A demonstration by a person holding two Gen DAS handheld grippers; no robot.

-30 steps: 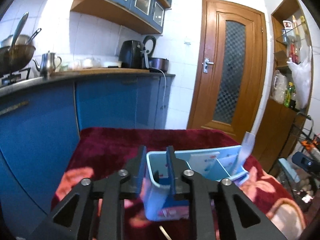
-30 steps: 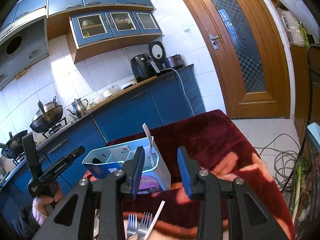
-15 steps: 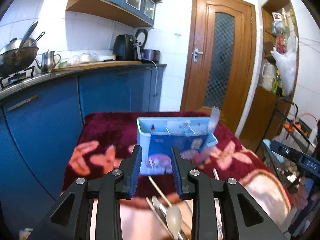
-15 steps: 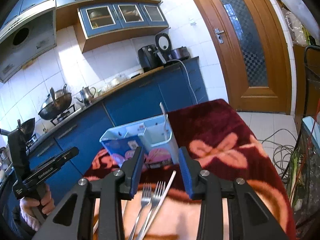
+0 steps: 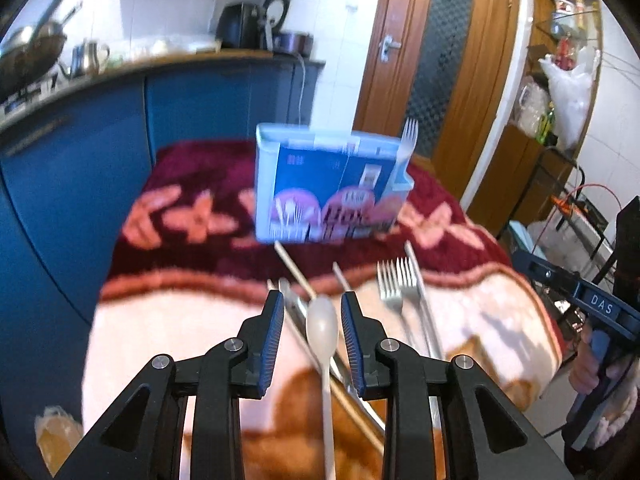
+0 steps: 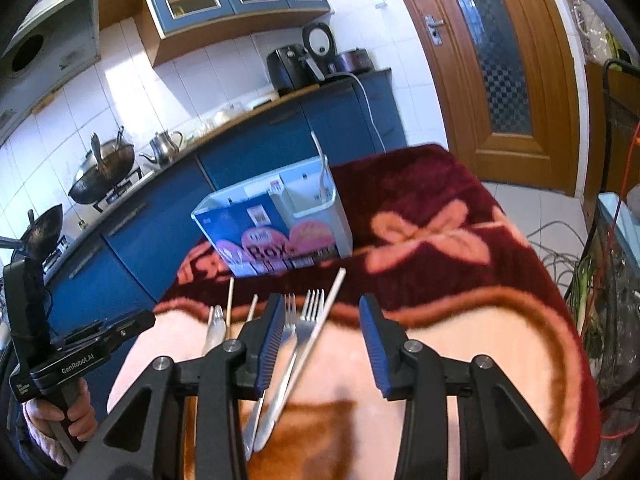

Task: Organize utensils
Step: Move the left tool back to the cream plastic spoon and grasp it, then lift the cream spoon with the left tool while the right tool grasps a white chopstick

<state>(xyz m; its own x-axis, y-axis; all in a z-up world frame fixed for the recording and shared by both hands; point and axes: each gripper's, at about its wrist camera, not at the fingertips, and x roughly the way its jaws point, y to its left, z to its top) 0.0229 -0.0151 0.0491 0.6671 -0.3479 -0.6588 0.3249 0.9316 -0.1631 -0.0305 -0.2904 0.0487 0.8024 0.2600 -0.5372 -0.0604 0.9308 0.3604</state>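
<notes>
A light blue utensil box [image 5: 328,184] stands on the floral blanket, also in the right wrist view [image 6: 276,228], with one plastic fork [image 5: 406,142] upright in its end compartment. Loose utensils lie in front of it: a white plastic spoon [image 5: 322,324], two metal forks [image 5: 396,280], a white chopstick [image 6: 320,328] and wooden chopsticks [image 5: 294,268]. My left gripper [image 5: 312,320] is open, hovering with the spoon between its fingers. My right gripper [image 6: 322,328] is open above the two forks [image 6: 300,320] and the white chopstick.
The blanket-covered table [image 6: 460,320] ends at blue kitchen cabinets [image 5: 80,128] on the left. A wooden door [image 6: 500,60] and cables on the floor [image 6: 560,248] lie to the right. A wok and a kettle sit on the counter [image 6: 120,164].
Both grippers have pulled back from the box and tilted down over the loose utensils. The spoon now lies between the left fingers, the forks between the right fingers.
</notes>
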